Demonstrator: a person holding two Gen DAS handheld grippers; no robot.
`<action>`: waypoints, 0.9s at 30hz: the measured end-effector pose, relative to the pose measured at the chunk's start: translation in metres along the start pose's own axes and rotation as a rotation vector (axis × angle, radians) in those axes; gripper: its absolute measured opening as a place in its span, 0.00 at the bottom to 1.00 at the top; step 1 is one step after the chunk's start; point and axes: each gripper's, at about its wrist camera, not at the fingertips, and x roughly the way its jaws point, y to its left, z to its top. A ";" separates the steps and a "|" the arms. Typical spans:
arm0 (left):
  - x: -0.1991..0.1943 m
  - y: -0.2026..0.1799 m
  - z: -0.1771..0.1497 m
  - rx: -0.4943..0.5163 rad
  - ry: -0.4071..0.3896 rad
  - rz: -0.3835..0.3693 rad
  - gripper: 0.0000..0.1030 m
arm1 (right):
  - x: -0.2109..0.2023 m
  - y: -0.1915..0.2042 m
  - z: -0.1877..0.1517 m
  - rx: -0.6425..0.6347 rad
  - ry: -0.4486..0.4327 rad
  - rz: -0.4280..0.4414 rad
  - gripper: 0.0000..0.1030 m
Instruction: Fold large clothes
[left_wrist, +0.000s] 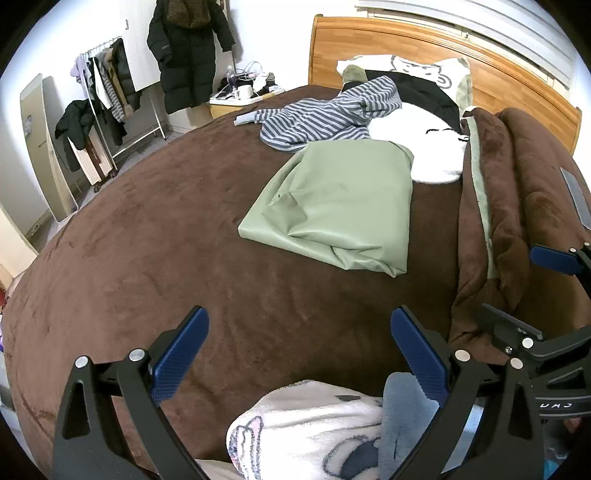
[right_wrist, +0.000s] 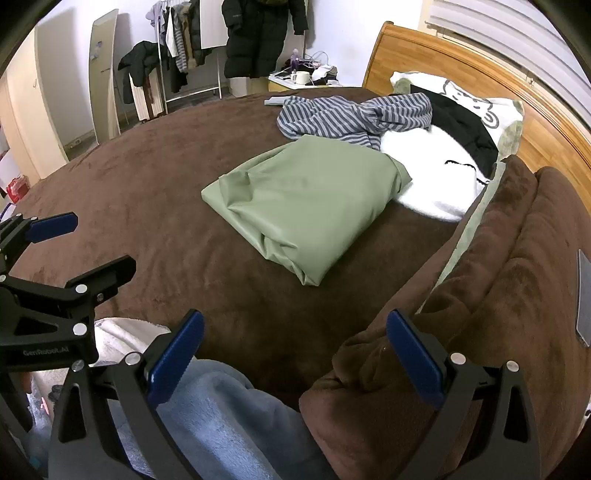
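1. Left gripper (left_wrist: 299, 350): jaws spread wide, holding nothing, above the near part of the brown bedspread (left_wrist: 147, 229).
2. Right gripper (right_wrist: 295, 354): jaws equally wide, empty, hovering near the rolled brown blanket (right_wrist: 498, 295) at the right.
3. Folded green garment (right_wrist: 306, 206): lying flat mid-bed, apart from both grippers.
4. Striped grey-blue top (right_wrist: 351, 114): crumpled just beyond the green one, touching its far edge.
5. White fluffy garment (right_wrist: 436, 177) and black garment (right_wrist: 461, 122): heaped far right, by the wooden headboard (right_wrist: 546, 136).

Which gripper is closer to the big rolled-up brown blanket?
Right. The right gripper hangs open right beside the rolled brown blanket; the left gripper, also open, sits farther off over the bedspread.
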 end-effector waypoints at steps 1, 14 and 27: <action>0.000 0.000 0.000 -0.001 0.000 -0.002 0.94 | 0.000 -0.001 0.000 0.000 0.001 0.000 0.94; 0.003 0.001 -0.003 -0.007 0.006 -0.016 0.94 | 0.003 0.002 -0.005 -0.017 0.009 -0.010 0.94; 0.004 -0.002 -0.001 -0.003 0.012 -0.020 0.94 | -0.001 0.002 -0.009 -0.010 0.008 -0.020 0.94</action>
